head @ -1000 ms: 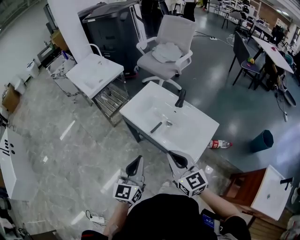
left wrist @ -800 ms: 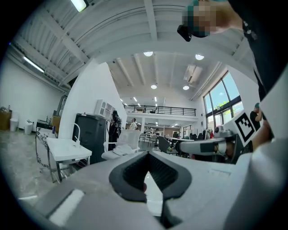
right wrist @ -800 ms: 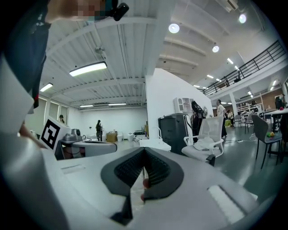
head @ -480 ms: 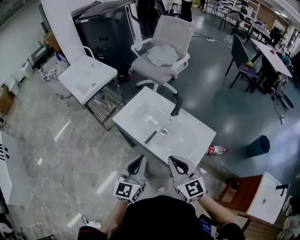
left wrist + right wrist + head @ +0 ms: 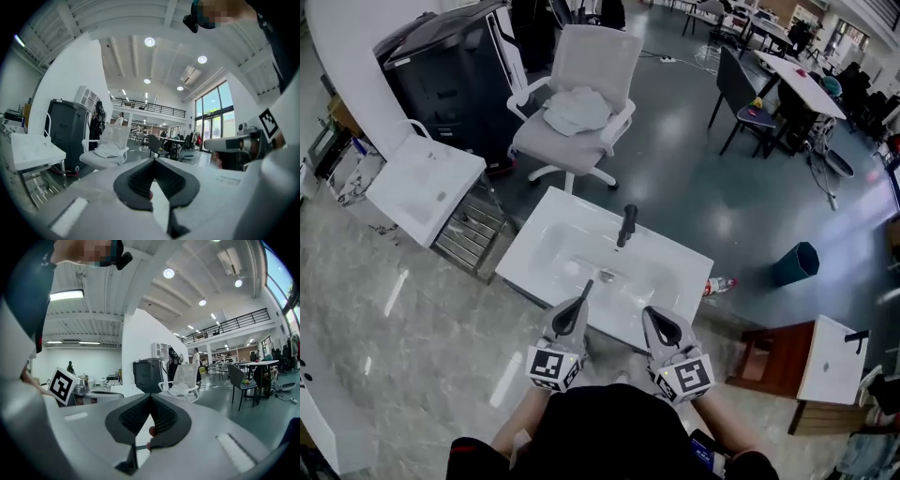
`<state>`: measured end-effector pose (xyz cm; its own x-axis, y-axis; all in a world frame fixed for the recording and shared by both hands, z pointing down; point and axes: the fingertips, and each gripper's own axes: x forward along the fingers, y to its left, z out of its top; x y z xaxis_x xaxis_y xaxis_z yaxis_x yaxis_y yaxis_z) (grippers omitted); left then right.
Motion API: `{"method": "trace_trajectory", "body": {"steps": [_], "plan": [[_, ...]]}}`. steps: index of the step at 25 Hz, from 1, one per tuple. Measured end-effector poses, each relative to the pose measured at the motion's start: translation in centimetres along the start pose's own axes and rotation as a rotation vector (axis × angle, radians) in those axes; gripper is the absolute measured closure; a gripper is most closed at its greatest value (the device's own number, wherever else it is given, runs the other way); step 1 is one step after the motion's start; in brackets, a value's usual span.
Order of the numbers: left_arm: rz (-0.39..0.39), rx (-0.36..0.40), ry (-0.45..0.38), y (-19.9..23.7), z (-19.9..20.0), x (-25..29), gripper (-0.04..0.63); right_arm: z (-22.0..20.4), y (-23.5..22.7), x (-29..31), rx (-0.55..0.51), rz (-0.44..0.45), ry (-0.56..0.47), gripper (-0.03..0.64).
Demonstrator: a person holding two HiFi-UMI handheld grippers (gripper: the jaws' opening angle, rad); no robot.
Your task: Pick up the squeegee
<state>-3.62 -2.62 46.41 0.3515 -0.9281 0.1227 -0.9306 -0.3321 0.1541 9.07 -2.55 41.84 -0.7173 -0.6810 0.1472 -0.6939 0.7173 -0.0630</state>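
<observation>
The squeegee (image 5: 585,290), a thin dark bar, lies in the white sink basin (image 5: 675,267) that stands on the floor, near its drain and below the black faucet (image 5: 626,225). My left gripper (image 5: 575,312) is shut and empty; its tip reaches over the basin's near rim and covers the squeegee's near end. My right gripper (image 5: 659,322) is also shut and empty, at the near rim to the squeegee's right. In the left gripper view the left gripper (image 5: 152,161) and in the right gripper view the right gripper (image 5: 150,397) both have closed pads with nothing between them.
A grey office chair (image 5: 577,103) with a white cloth stands behind the basin, beside a black cabinet (image 5: 450,66). A second white basin (image 5: 422,183) sits on a metal rack at the left. At the right are a plastic bottle (image 5: 719,284), a teal bin (image 5: 794,262) and a wooden stand (image 5: 773,361).
Both grippers have moved forward to the basin's near rim, and the basin has come closer in the head view. The squeegee has not moved in the basin. Both grippers stay shut.
</observation>
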Motion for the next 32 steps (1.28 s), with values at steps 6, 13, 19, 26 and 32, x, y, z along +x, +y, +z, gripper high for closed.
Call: {"method": "trace_trajectory", "body": {"steps": [6, 13, 19, 26, 32], "plan": [[-0.05, -0.013, 0.085, 4.4, -2.0, 4.2, 0.594, -0.1, -0.6, 3.4, 0.013, -0.108, 0.004, 0.614], [-0.094, -0.017, 0.242, 8.3, -7.6, 7.9, 0.594, -1.7, -0.6, 4.6, 0.062, -0.239, 0.053, 0.614], [-0.098, -0.028, 0.434, 9.9, -14.5, 11.4, 0.594, -3.4, -1.8, 4.8, 0.104, -0.336, 0.084, 0.615], [-0.154, -0.026, 0.615, 8.8, -20.8, 14.3, 0.507, -5.5, -2.8, 5.1, 0.142, -0.399, 0.149, 0.614], [-0.128, -0.083, 0.779, 8.3, -25.5, 15.2, 0.437, -6.3, -3.9, 5.7, 0.162, -0.403, 0.183, 0.615]]}}
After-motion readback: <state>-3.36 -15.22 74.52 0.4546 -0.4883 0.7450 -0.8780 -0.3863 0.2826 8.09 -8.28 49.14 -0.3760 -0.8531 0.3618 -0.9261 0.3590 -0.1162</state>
